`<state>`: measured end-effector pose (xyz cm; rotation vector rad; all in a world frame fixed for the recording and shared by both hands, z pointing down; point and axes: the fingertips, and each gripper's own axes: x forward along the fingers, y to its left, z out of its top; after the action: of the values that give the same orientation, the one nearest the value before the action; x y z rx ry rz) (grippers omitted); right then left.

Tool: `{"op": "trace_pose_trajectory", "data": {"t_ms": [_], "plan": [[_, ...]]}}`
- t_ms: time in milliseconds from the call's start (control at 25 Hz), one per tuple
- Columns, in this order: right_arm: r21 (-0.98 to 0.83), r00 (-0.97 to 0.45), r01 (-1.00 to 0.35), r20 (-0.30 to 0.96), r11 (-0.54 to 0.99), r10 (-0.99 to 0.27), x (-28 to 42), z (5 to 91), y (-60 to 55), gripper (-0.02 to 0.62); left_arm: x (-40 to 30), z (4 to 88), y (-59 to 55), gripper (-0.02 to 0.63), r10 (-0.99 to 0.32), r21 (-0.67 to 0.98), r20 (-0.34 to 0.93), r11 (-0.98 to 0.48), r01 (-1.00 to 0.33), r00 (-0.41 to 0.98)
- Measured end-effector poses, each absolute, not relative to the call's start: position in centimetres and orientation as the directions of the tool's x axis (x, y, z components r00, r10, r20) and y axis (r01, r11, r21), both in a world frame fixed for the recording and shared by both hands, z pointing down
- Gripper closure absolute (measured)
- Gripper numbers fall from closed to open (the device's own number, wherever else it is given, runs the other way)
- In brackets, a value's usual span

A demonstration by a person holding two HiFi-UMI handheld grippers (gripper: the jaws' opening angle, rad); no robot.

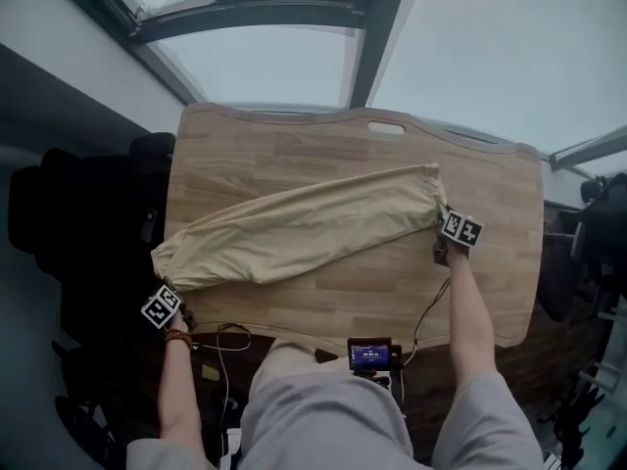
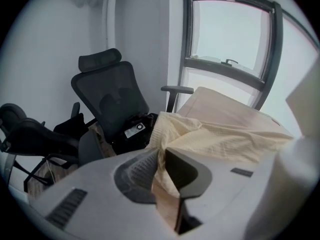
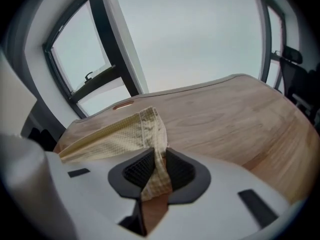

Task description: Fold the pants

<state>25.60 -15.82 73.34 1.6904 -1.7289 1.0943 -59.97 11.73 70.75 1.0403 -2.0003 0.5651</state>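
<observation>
Pale yellow pants (image 1: pixel 304 225) lie stretched across the wooden table (image 1: pixel 500 262), folded lengthwise into one long band. My left gripper (image 1: pixel 174 300) is shut on the leg end at the table's left edge; in the left gripper view the cloth (image 2: pixel 215 139) is pinched between the dark pads (image 2: pixel 186 170). My right gripper (image 1: pixel 443 235) is shut on the waistband end at the right; in the right gripper view the checked fabric (image 3: pixel 150 129) runs down between the ribbed pads (image 3: pixel 140 171).
Black office chairs (image 2: pixel 112 101) stand off the table's left side. A window frame (image 1: pixel 245 13) runs beyond the far edge. A small device with a screen (image 1: pixel 369 352) and a cable (image 1: pixel 230 336) sits at the near edge by the person's lap.
</observation>
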Motion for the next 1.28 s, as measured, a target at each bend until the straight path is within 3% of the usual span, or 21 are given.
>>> {"op": "trace_pose_trajectory", "data": {"t_ms": [280,440,560,840,960,1120,1280], "plan": [[-0.316,-0.223,-0.947,0.785,-0.065,-0.578,27.5,69.6,-10.7,0.534,-59.8,67.5,9.8,0.555,-0.580,0.040,0.769,0.463,-0.886,-0.268],[-0.301,-0.183,-0.945,0.813,-0.129,-0.553,33.2,68.1,-6.5,0.534,-56.1,67.1,8.5,0.563,-0.625,0.104,0.769,0.325,-0.940,-0.131],[-0.296,-0.124,-0.926,0.825,-0.235,-0.551,38.7,67.6,-3.6,0.535,-53.8,67.3,8.4,0.598,-0.633,0.134,0.767,0.322,-0.937,-0.108],[-0.271,-0.059,-0.909,0.836,-0.318,-0.545,46.3,68.0,1.2,0.537,-45.5,71.3,9.5,0.594,-0.547,0.208,0.837,0.368,-0.906,-0.030],[-0.244,-0.031,-0.910,0.846,-0.335,-0.532,48.0,68.7,2.6,0.537,-42.1,73.1,9.4,0.562,-0.525,0.235,0.851,0.381,-0.894,0.000],[-0.232,-0.011,-0.901,0.858,-0.367,-0.514,50.5,69.1,4.6,0.537,-39.3,74.5,8.7,0.518,-0.500,0.241,0.866,0.416,-0.877,0.001],[-0.234,-0.017,-0.902,0.859,-0.363,-0.512,51.7,68.6,5.7,0.537,-38.0,75.6,7.9,0.528,-0.432,0.178,0.902,0.403,-0.898,-0.015]]}}
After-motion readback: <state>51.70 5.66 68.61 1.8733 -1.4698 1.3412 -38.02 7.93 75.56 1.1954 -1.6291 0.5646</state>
